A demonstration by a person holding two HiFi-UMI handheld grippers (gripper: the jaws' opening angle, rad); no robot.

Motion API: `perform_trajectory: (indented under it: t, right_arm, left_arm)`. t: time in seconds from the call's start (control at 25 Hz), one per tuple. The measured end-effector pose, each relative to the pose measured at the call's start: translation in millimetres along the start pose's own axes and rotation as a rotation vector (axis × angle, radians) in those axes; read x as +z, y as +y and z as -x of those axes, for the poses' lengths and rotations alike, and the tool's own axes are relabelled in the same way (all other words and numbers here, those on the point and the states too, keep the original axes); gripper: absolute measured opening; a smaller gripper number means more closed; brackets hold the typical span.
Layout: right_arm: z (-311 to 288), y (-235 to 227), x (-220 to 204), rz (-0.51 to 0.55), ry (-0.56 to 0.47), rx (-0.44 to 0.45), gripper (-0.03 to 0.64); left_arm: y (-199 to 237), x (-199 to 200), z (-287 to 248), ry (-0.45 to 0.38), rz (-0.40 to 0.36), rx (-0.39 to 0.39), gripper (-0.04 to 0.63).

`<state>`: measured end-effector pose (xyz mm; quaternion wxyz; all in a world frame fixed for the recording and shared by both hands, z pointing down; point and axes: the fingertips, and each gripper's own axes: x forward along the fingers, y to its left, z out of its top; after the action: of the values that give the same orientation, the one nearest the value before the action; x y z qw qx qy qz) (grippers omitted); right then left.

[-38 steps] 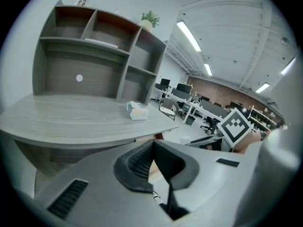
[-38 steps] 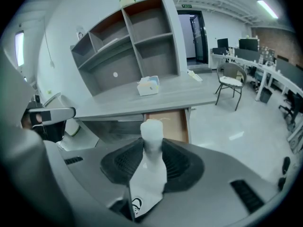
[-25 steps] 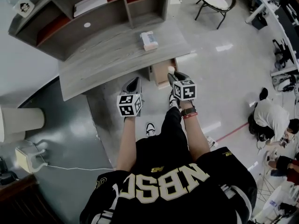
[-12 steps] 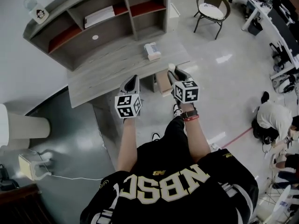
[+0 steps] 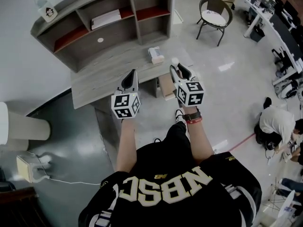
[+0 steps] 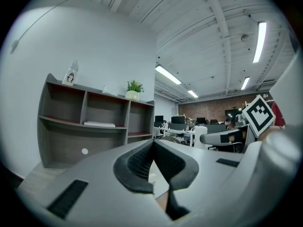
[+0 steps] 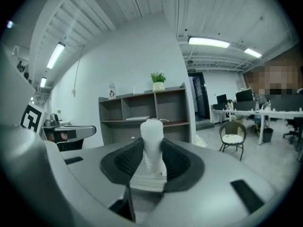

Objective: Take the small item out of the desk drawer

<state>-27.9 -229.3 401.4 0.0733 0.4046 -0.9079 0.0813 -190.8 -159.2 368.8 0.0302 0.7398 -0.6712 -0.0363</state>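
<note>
Both up higher than sec ago: right gripper point(image 5: 178, 70) clamped on small white item point(image 5: 174, 60) over desk point(image 5: 102, 77) front edge, left gripper point(image 5: 130, 75) jaws together

1. A grey wood grain with a matt finish is shown on the desk point(image 5: 94, 82).
2. A glossy polish, with lights mirrored in it, is seen on the floor point(image 5: 227, 93).
3. Smooth matt grey plastic is seen on the left gripper point(image 6: 154, 141) and the right gripper point(image 7: 151, 141); ribbed black pads point(image 7: 127, 161) are fitted.
4. The small item point(image 7: 152, 126) is seen as smooth, matt white.

Black chair point(image 5: 214, 11) on glossy floor point(image 5: 222, 93); white papers point(image 5: 106, 18) in the shelf unit point(image 5: 118, 34), potted plant point(image 6: 134, 90) on top.
</note>
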Motion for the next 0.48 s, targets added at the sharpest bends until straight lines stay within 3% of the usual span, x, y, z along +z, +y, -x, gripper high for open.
perform_trajectory:
  t: [0.48]
  right_arm:
    - [24, 12, 43, 0.128, -0.098, -0.053, 0.132]
  left_arm:
    - [-6, 34, 11, -0.07, -0.079, 0.023, 0.012]
